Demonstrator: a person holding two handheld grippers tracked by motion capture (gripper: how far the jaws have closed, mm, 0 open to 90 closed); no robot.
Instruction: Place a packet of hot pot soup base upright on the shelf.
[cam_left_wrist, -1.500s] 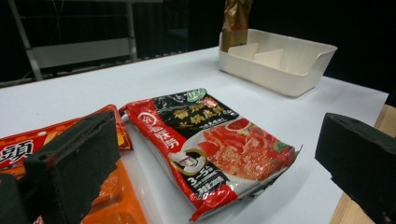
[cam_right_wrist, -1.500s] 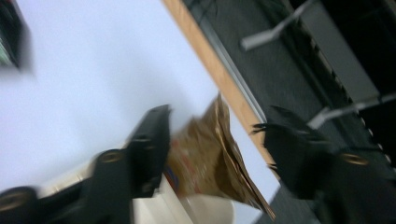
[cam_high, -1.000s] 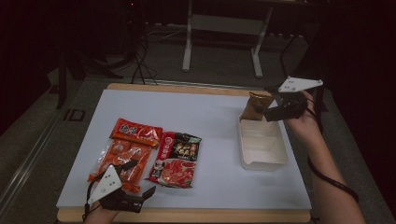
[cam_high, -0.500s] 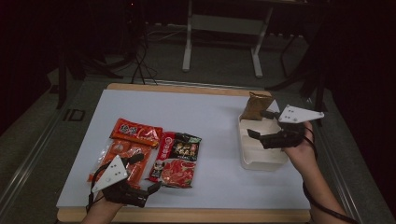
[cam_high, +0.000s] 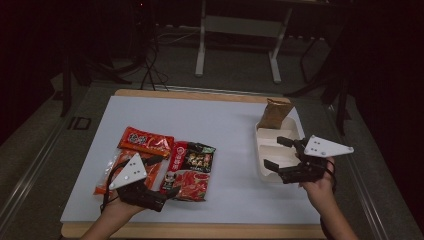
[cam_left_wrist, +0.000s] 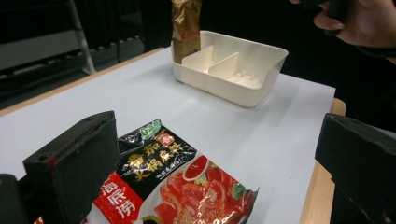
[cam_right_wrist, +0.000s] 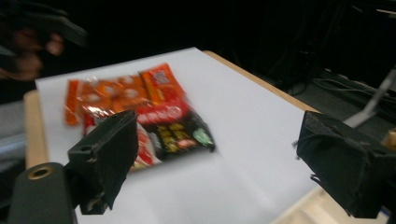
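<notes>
A white divided tray (cam_high: 270, 134) lies at the table's right, and a brown-gold pouch (cam_high: 275, 114) stands upright in its far compartment. My right gripper (cam_high: 274, 152) hovers over the tray's near end, pointing left. It is open, its jaws have just been opening, and nothing is between them. At the front left lie a red-and-black packet (cam_high: 192, 165) and orange-red packets (cam_high: 145, 141). My left gripper (cam_high: 165, 176) is open just above the red-and-black packet's (cam_left_wrist: 177, 182) near end, pointing right. The left gripper view also takes in the tray (cam_left_wrist: 261, 88) and the pouch (cam_left_wrist: 186, 28).
A second orange packet (cam_high: 117, 172) lies partly under the left gripper. The wooden table edge (cam_high: 200, 231) runs along the front. Beyond the table are metal frame legs (cam_high: 202, 45) and cables on a dark floor. The white sheet between packets and tray is bare.
My right gripper has drawn back from the pouch at the tray's far end to the near end and sunk lower. My left gripper has risen and shifted right over the red-and-black packet.
</notes>
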